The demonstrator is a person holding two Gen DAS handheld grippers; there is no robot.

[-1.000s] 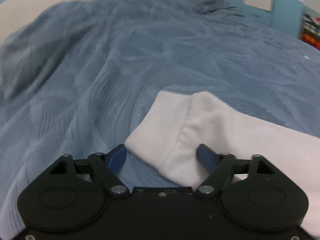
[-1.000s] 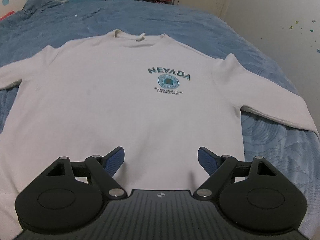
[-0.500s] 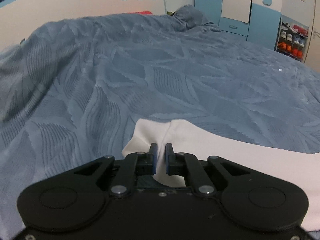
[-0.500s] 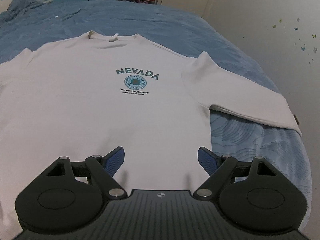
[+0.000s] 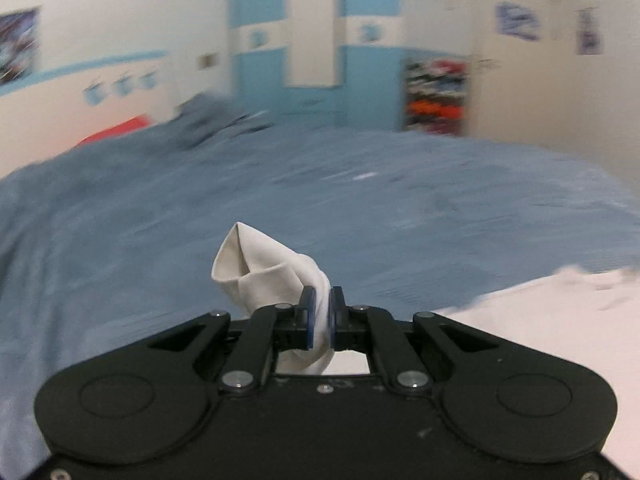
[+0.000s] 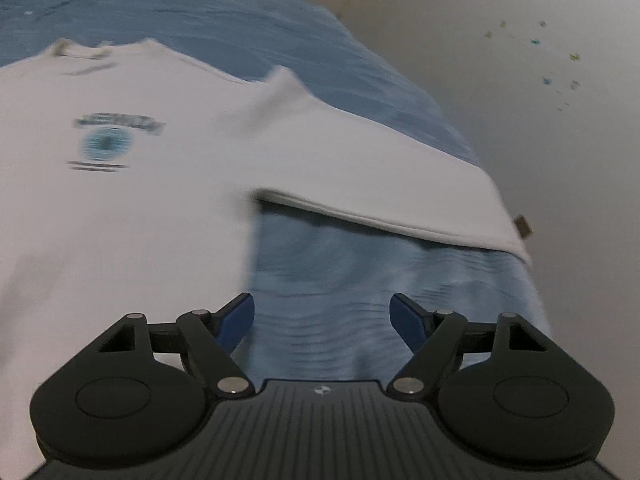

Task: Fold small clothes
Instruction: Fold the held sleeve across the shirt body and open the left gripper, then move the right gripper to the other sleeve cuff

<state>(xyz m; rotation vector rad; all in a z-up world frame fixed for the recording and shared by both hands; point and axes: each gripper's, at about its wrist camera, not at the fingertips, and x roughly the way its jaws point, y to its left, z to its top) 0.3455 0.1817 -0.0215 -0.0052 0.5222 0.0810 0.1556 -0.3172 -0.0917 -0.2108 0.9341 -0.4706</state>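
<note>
Above blue bedding, left claw [image 5: 319, 312] pinches sweatshirt cuff [image 5: 256, 268]; right claw [image 6: 322, 316] gapes (print unreadable).

Both views: soft, even indoor light, moderately dim, no glare, source not visible. Left wrist view: heavy motion blur over the blue bedspread [image 5: 360, 208] and the far cupboards [image 5: 312, 40]; only the left gripper [image 5: 320, 312] and the pinched white cuff [image 5: 260, 268] read sharp. Right wrist view: white sweatshirt [image 6: 140, 200] smeared, chest print illegible; thin shadow under its sleeve. Right gripper [image 6: 322, 316] sharp. Fisheye bending and dark corners at the edges.
</note>
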